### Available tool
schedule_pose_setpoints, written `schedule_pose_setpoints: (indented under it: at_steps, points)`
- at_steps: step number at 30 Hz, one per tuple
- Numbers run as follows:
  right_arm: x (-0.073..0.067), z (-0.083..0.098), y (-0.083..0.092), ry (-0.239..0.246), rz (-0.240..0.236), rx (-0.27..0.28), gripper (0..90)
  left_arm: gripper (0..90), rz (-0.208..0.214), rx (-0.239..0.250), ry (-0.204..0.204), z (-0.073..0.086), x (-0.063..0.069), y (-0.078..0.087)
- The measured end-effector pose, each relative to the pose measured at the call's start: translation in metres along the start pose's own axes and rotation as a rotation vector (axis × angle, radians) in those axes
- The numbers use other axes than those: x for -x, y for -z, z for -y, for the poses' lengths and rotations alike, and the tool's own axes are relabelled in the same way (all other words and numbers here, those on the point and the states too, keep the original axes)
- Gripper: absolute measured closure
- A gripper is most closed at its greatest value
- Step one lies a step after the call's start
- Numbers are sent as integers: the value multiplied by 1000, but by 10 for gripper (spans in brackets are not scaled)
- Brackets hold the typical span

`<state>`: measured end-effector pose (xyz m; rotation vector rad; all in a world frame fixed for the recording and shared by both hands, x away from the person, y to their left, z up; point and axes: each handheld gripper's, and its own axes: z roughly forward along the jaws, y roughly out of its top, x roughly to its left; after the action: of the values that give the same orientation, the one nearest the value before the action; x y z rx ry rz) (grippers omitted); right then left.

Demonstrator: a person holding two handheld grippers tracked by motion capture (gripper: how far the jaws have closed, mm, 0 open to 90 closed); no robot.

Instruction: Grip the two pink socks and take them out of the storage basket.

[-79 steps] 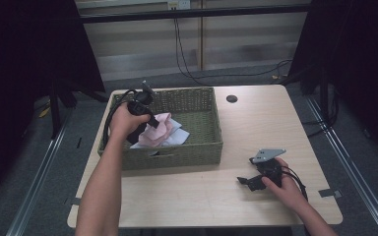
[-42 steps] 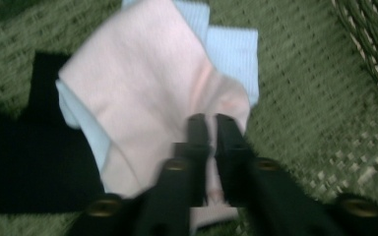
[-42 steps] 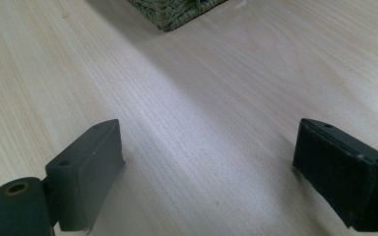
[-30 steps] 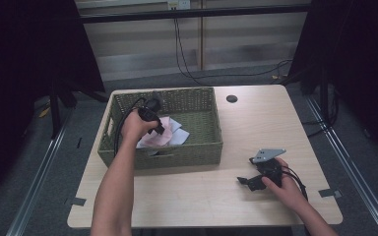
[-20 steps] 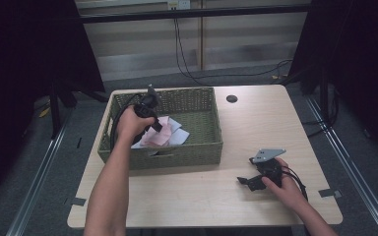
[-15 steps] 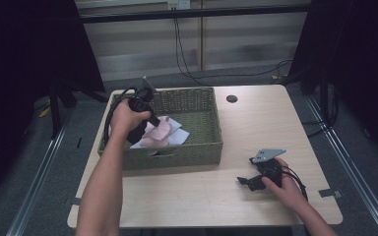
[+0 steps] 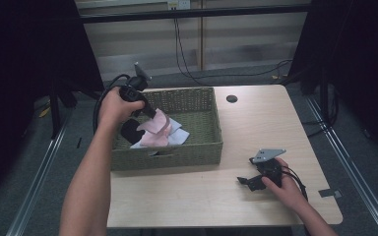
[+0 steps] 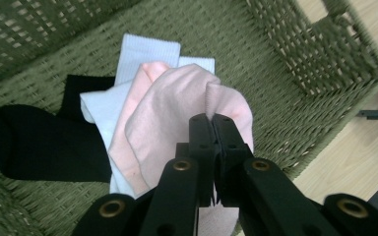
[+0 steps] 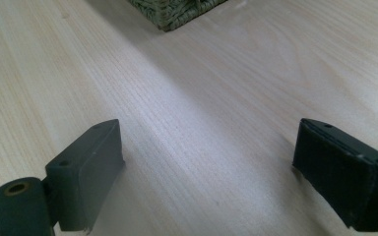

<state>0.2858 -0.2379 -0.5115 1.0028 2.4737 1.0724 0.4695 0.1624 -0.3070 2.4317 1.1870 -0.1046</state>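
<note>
High view shows the wooden table (image 7: 275,128) bearing the woven basket (image 7: 197,147) at 10 o'clock, where the left gripper (image 7: 147,112) pinches a pink sock (image 7: 156,129) tight, while the right gripper (image 7: 246,181) at 4 o'clock rests wide, holding nothing.

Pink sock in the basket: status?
Left gripper shut on pink fabric sock, lifting. Right gripper open on table. Black sock beneath, clear.

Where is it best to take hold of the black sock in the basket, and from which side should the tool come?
Probably at the black sock's rounded end, coming from above. That end lies flat and uncovered on the basket floor, away from the pink sock held in the left tool; its other end is tucked under the white sock.
</note>
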Motion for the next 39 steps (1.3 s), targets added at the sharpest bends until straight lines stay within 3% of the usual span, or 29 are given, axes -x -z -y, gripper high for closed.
schedule_pose_setpoints:
  at_steps: [15,23,39]
  points:
    - [0,0,0,0,0,0,106,880,67,12,-31,-2,23,33]
    - [0,0,0,0,0,0,106,880,94,-9,-109,-3,47,48]
    - [0,0,0,2,0,0,106,877,152,19,-239,6,89,68]
